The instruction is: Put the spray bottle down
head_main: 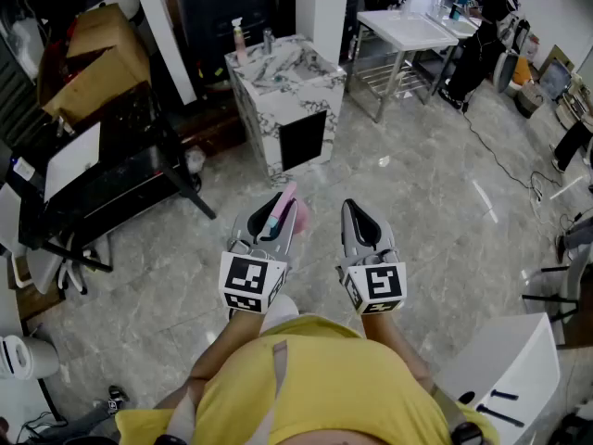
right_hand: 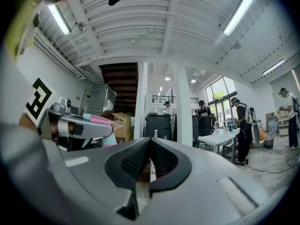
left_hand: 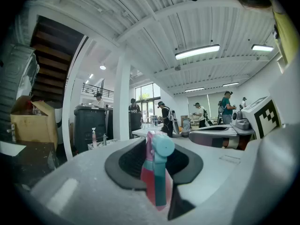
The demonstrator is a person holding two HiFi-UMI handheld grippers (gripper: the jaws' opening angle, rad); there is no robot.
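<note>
My left gripper (head_main: 275, 219) is shut on a pink spray bottle (head_main: 284, 206) with a teal head. In the left gripper view the spray bottle (left_hand: 157, 172) stands clamped between the jaws, nozzle up. My right gripper (head_main: 361, 225) is held level beside it, shut with nothing between its jaws. The right gripper view shows the right gripper (right_hand: 149, 161) with its pads together and the left gripper's spray bottle (right_hand: 99, 121) off to the left. Both grippers hang over the grey floor in front of the person's yellow shirt.
A marble-patterned sink cabinet (head_main: 283, 100) with a pump bottle (head_main: 240, 37) stands ahead. A white table (head_main: 408, 31) is at the back right, black chairs and cardboard boxes (head_main: 97, 58) on the left, a white unit (head_main: 505, 369) at the lower right. People stand in the background.
</note>
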